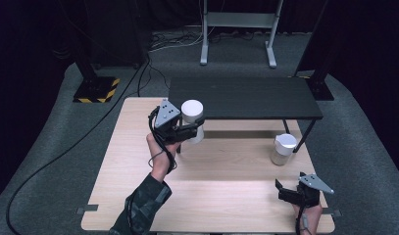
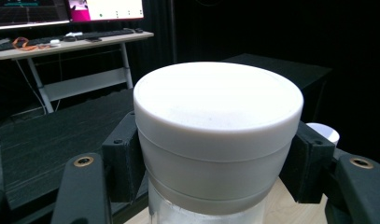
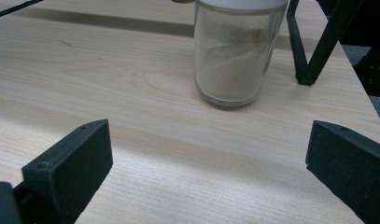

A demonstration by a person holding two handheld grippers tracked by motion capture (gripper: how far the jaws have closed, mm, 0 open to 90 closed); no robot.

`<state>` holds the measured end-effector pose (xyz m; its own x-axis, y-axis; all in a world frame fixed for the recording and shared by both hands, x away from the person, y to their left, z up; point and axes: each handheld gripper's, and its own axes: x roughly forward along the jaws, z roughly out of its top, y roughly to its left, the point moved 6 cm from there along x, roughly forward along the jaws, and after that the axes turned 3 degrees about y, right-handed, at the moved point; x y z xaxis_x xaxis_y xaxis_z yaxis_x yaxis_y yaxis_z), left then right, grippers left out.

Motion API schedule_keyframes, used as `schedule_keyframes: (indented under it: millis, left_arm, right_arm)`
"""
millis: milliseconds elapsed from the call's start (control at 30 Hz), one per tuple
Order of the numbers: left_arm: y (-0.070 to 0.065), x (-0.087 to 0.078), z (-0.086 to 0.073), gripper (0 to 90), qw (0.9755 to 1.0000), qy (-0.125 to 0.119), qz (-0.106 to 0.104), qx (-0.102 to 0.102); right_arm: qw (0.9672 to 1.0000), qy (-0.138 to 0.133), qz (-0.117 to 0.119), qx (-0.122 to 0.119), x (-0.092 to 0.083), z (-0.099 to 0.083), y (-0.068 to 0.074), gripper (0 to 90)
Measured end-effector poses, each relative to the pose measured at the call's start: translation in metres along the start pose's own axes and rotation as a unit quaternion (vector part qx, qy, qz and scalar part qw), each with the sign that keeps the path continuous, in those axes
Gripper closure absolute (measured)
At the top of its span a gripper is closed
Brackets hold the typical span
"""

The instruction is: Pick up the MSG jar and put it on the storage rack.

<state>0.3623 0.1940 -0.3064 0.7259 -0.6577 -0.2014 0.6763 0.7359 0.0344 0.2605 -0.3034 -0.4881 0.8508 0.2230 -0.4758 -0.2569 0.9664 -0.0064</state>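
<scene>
- So there are 2 glass jars with white lids here. The held jar (image 1: 192, 121) sits up in the air over the far-left part of the light wooden table (image 1: 221, 196), right at the front edge of the black shelf (image 1: 243, 97) standing on the table's far side.
- The left gripper (image 1: 193, 128) is clamped on that jar, 1 jaw on each side. In the left gripper view the 2 black pads (image 2: 124, 161) press against the jar just under the white lid (image 2: 218, 121), and the clear glass shows below them. The jar looks upright.
- The left hand (image 1: 160, 152) comes up from the bottom of the high view, in a dark patterned sleeve (image 1: 140, 205), with the gripper's cable looping around the wrist.
- The second jar (image 1: 284, 149) stands on the table on the right side, just beside the shelf's black leg (image 3: 318, 44). From the right gripper view you can see pale powder inside it, filling the lower part.
- The right gripper (image 1: 290, 191) is near the table's front right corner, well apart from that second jar, pointing roughly toward it. Its jaws are spread wide with nothing between them, just bare table.
- Farther out: grey carpet, a white metal stand (image 1: 238, 29) at the back, and a desk with monitors (image 2: 71, 28) showing in the left gripper view.
</scene>
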Motion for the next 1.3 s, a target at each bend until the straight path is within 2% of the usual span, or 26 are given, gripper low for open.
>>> schedule_keyframes:
  millis: [567,767,1300]
  left_arm:
    - [-0.003,0.007,0.015,34.1,0.9998,-0.006,-0.018,0.007]
    - [-0.004,0.009,0.020,34.0,0.9995,-0.011,-0.031,0.002]
    - [-0.010,0.020,0.037,34.0,0.9991,-0.019,-0.036,0.014]
  right_arm:
    - [1.0000,0.000,0.000,-0.001,0.000,0.000,0.000,0.0]
    - [1.0000,0.000,0.000,-0.001,0.000,0.000,0.000,0.0]
    - [1.0000,-0.001,0.002,0.001,0.000,0.000,-0.001,0.0]
